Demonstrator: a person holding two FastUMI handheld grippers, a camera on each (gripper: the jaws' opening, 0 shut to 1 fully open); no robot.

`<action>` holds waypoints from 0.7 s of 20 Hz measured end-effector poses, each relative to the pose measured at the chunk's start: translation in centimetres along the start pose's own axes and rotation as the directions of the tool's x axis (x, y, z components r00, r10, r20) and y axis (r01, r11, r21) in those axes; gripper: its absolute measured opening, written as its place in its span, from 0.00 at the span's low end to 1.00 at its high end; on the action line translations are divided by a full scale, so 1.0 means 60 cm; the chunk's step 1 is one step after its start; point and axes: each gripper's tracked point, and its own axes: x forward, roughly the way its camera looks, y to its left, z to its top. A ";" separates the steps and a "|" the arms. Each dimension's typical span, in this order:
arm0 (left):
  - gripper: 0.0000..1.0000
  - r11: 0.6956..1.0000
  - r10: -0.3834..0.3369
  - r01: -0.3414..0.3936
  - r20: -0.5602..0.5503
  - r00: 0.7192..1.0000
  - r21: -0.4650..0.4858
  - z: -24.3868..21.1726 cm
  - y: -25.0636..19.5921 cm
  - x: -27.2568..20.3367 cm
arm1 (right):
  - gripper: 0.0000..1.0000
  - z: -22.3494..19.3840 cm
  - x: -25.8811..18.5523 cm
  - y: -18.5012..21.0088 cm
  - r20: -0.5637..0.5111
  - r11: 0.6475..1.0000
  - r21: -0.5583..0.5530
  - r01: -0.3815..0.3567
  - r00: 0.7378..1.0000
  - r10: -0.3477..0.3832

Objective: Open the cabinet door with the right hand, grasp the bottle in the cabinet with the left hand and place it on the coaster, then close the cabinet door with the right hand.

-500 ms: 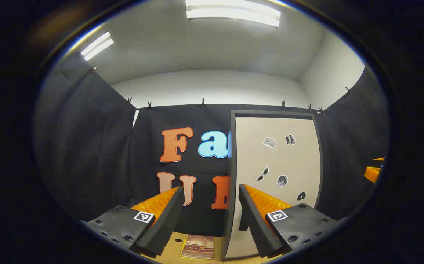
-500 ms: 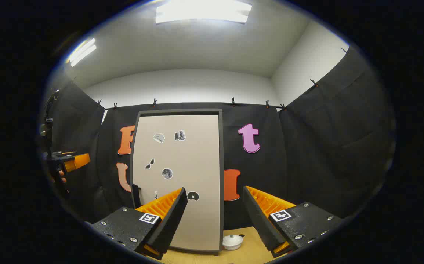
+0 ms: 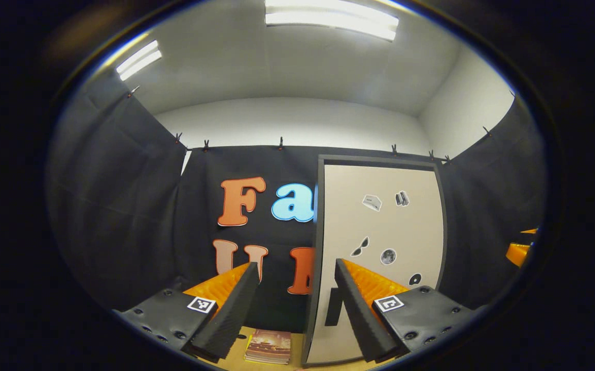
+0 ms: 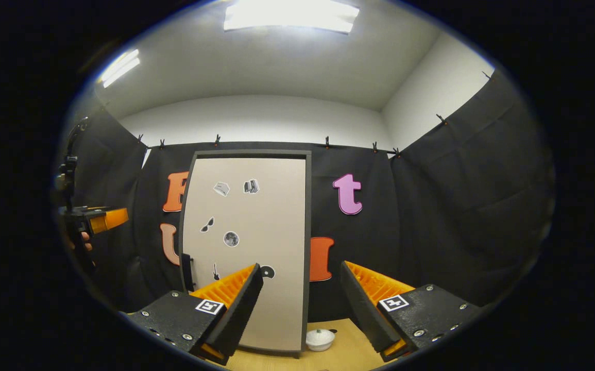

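A tall beige cabinet door in a dark frame stands shut ahead, dotted with small stickers; in the right gripper view the cabinet door shows a dark handle on its left edge. My left gripper is open, held short of the door's left edge, with nothing between its fingers. My right gripper is open too, in front of the door's lower right part. The left gripper and the hand holding it appear far left in the right gripper view. The bottle is hidden.
A wooden table runs below the cabinet. A small white lidded dish sits on it right of the cabinet. A book lies on the table left of the cabinet. Black cloth walls enclose the booth.
Both views have shifted slightly: the cabinet sits a little further left and lower in the left gripper view, and more of the table shows in the right gripper view. Both grippers remain open.
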 end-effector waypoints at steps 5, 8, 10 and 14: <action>0.96 0.999 -0.006 0.006 -0.008 1.000 -0.047 0.002 -0.009 0.003 | 0.94 0.003 0.003 -0.002 0.007 1.000 -0.012 0.009 1.000 -0.009; 0.96 1.000 -0.007 0.007 0.003 1.000 -0.023 0.007 -0.012 0.001 | 0.94 0.004 0.011 0.004 0.010 1.000 -0.002 -0.002 1.000 0.002; 0.93 1.000 -0.009 0.009 0.008 1.000 -0.005 0.009 -0.013 0.001 | 0.94 -0.001 0.012 0.009 0.005 1.000 -0.002 -0.007 1.000 0.007; 0.93 0.999 -0.024 0.024 -0.006 1.000 -0.025 0.000 -0.020 0.000 | 0.94 -0.021 0.024 0.029 -0.024 1.000 -0.010 -0.026 0.999 0.026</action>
